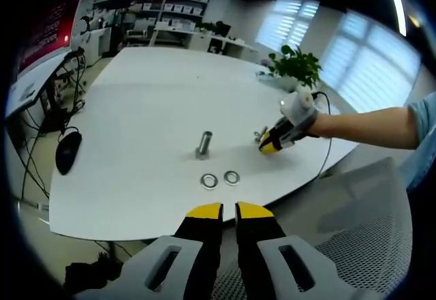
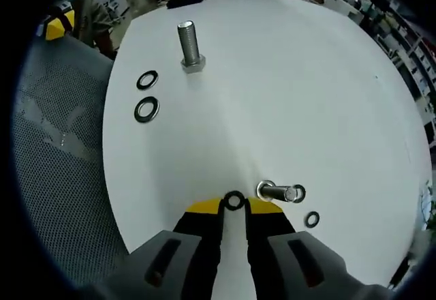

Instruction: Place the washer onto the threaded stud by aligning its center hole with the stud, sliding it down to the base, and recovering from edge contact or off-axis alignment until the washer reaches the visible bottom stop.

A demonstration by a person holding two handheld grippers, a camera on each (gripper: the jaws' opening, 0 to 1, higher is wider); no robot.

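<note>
White desk (image 2: 286, 75), broad and rounded, carrying all the hardware. Near its middle, an upright threaded stud (image 2: 189, 44) on its hex base; also seen standing in the left gripper view (image 1: 204, 143). Just beside the stud, toward the desk edge, two loose washers (image 2: 146, 95) lying flat, side by side and apart from each other.

In the right gripper view, right claw (image 2: 234, 208) low over the desk, yellow-tipped jaws nearly together and pinching a dark washer (image 2: 234, 200) on edge between the tips. Right next to the tips, a second bolt (image 2: 279, 192) lying on its side with a washer at its head, and one more small washer (image 2: 312, 219) near it. Held washer well apart from the upright stud.

In the left gripper view, left claw (image 1: 229, 211) held back off the desk edge, jaws almost closed with only a narrow slit between them, nothing in them. Mesh chair (image 1: 368, 238) below the desk edge, a black mouse (image 1: 67, 151) at the far left, a potted plant (image 1: 296, 65) at the back.
</note>
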